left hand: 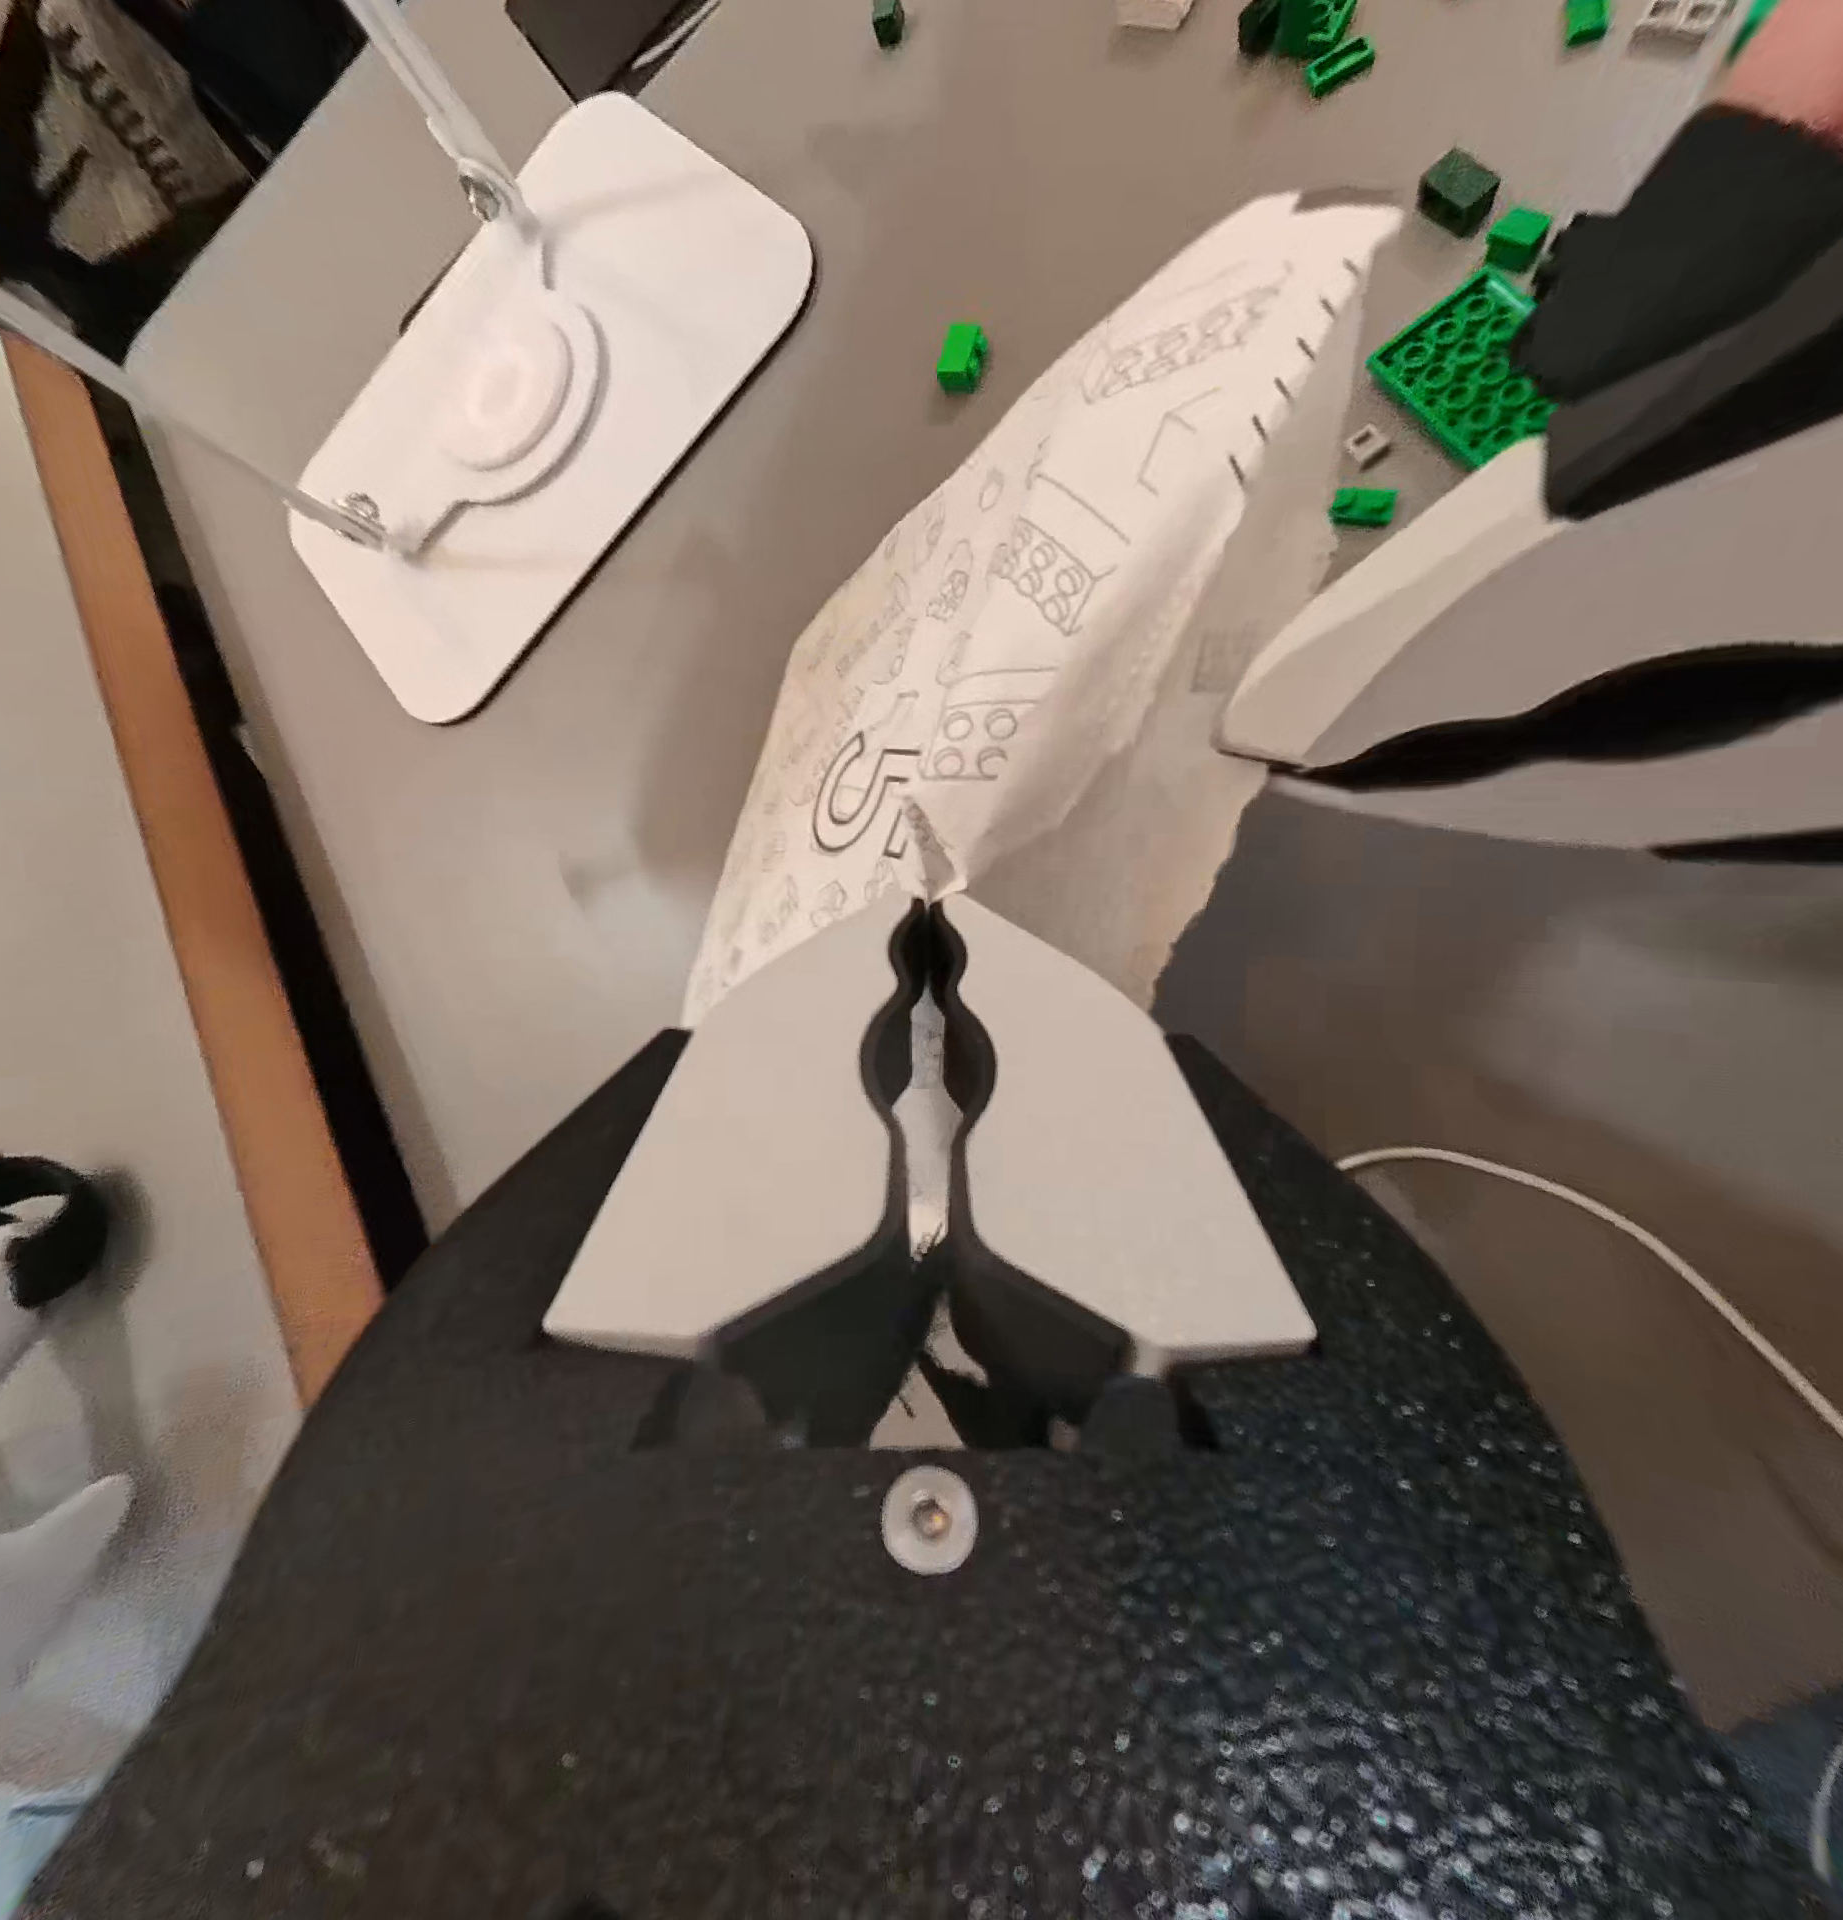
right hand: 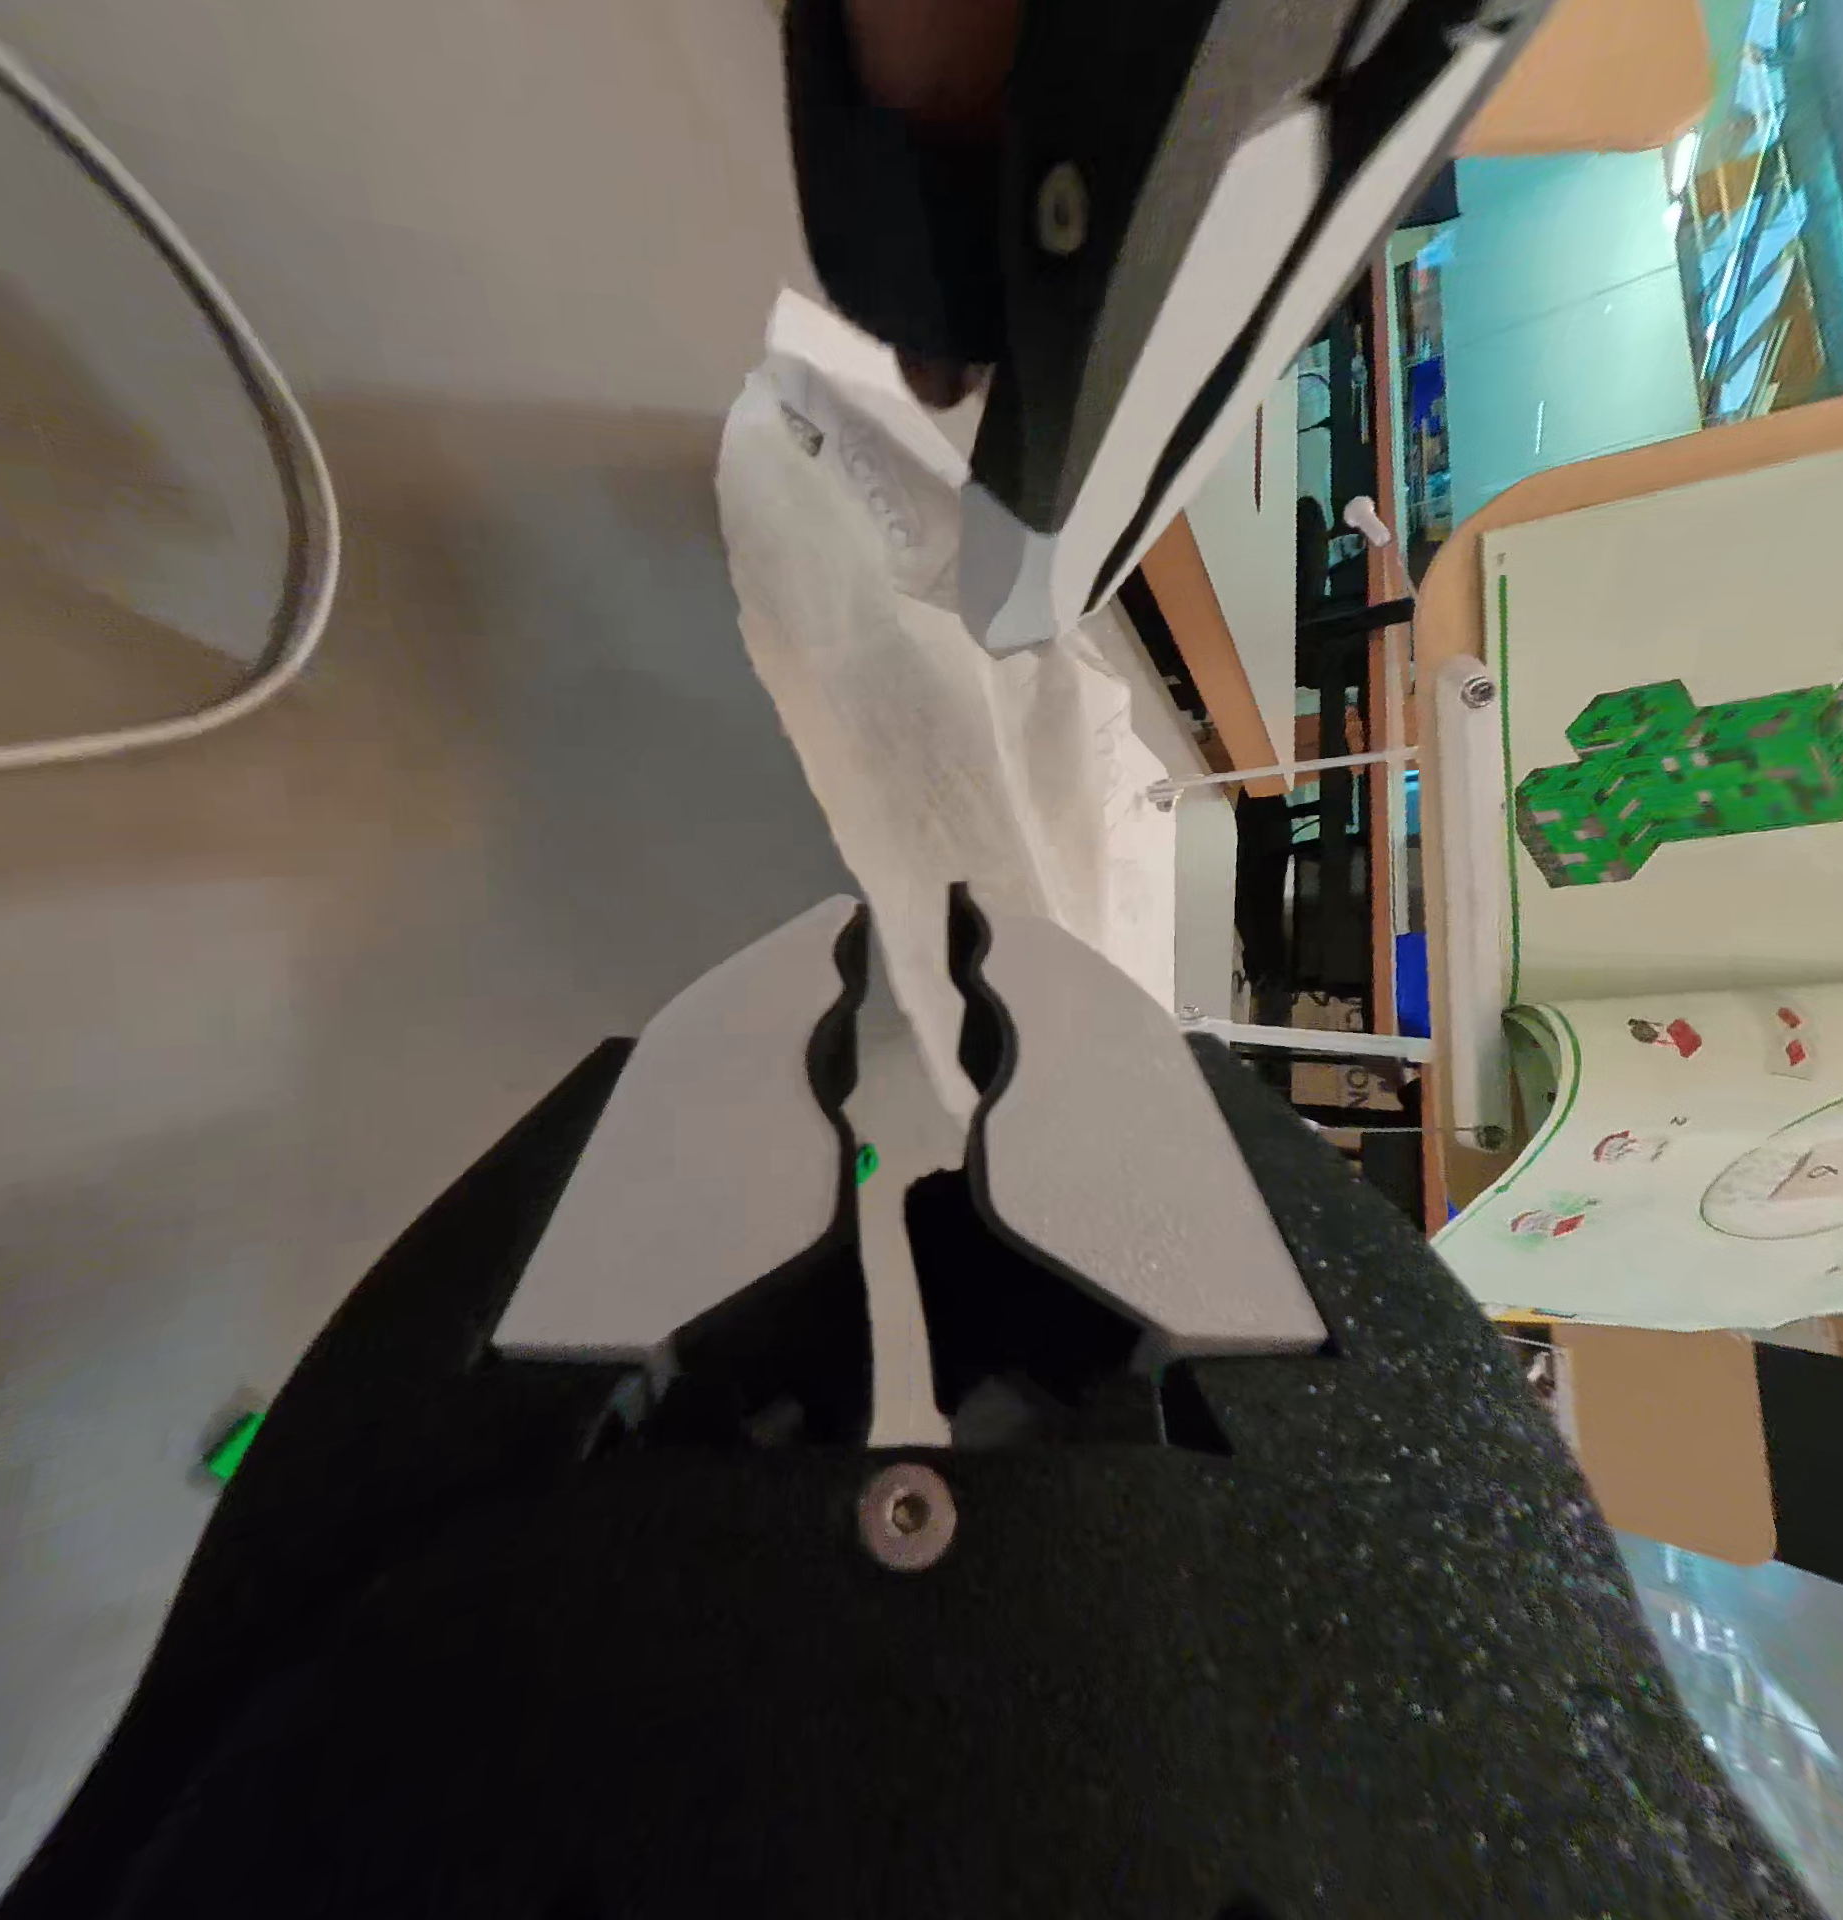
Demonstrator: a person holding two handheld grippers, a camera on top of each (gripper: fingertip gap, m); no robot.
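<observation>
Left wrist view: the left claw (left hand: 927, 914) is pinched closed on the torn lower edge of a white paper bag (left hand: 1052, 582), which is printed with line drawings of bricks and lifted above the grey table (left hand: 626, 665). The paper is thin and crinkled, with a row of small slits along its far edge. To the right of the bag, the other claw (left hand: 1249, 743) reaches in with grey, wedge-shaped fingers and touches the bag's right side. Left of the bag stands one white, flat, rounded-rectangle stand base (left hand: 553, 405) with a clear arm bolted to it; bare table lies between them. Beyond the bag, one green studded plate (left hand: 1447, 374) lies among several small green bricks (left hand: 962, 356), loosely scattered; the far ones are too blurred to count. The table's wooden edge (left hand: 200, 831) runs down the left side, well apart from the bag. One white cable (left hand: 1623, 1257) curves across the table to the right of the claw.

Right wrist view: the right claw (right hand: 906, 904) holds a fold of the same paper bag (right hand: 896, 727) between its fingers, which stand slightly apart around it. Above the bag, the left claw (right hand: 1010, 603) grips its far end. Left of the bag lies a white cable (right hand: 293, 499) loop on open table (right hand: 481, 831). Right of the bag, a picture of a green blocky figure (right hand: 1706, 779) shows on a sheet.
</observation>
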